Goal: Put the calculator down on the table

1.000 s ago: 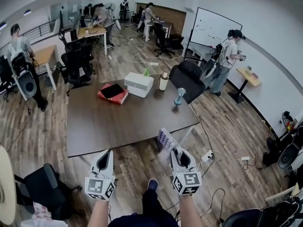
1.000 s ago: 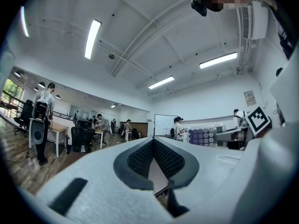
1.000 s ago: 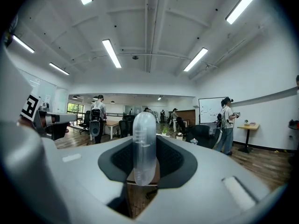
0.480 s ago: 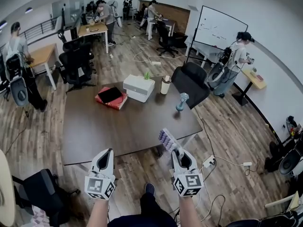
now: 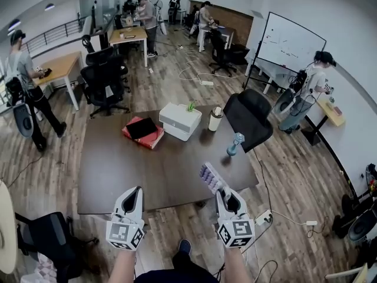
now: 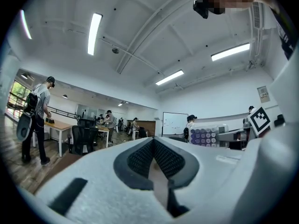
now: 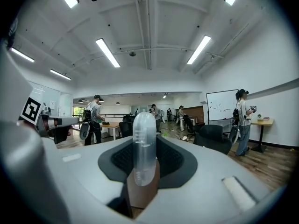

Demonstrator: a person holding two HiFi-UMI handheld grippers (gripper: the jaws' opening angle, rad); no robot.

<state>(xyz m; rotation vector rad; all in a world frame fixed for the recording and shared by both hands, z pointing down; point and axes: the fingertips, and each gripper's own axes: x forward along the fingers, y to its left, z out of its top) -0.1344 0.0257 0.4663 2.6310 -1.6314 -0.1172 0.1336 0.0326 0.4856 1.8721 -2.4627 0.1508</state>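
While the right gripper point(image 5: 222, 191) squeezes the calculator point(image 5: 210, 177) in the low middle of the head view, the calculator is not on the table point(image 5: 112, 170) yet. It sticks up and away from the jaws, with its purple buttons showing, and in the picture it sits over the near right part of the brown top. In the right gripper view the calculator stands on its thin edge, and the two dark pads press on it from both sides. The left gripper point(image 5: 136, 190), low and left in the head view, has its jaws pushed together with nothing in them.

I think the step in hand is bringing the calculator to the table. Next, the right gripper should go out over a bare brown spot, come down until the calculator lies flat, and then let go. The near half of the table has lots of room.

Now the count: two grippers, one calculator, one table up close. Five things sit on the far part of the table:
- one red book point(image 5: 152, 140)
- one flat black thing point(image 5: 141, 128) on top of the book
- one white box point(image 5: 179, 121)
- one cup point(image 5: 215, 119)
- one small blue thing point(image 5: 235, 143)

One black chair point(image 5: 250, 118) stands at the table's upper right side.
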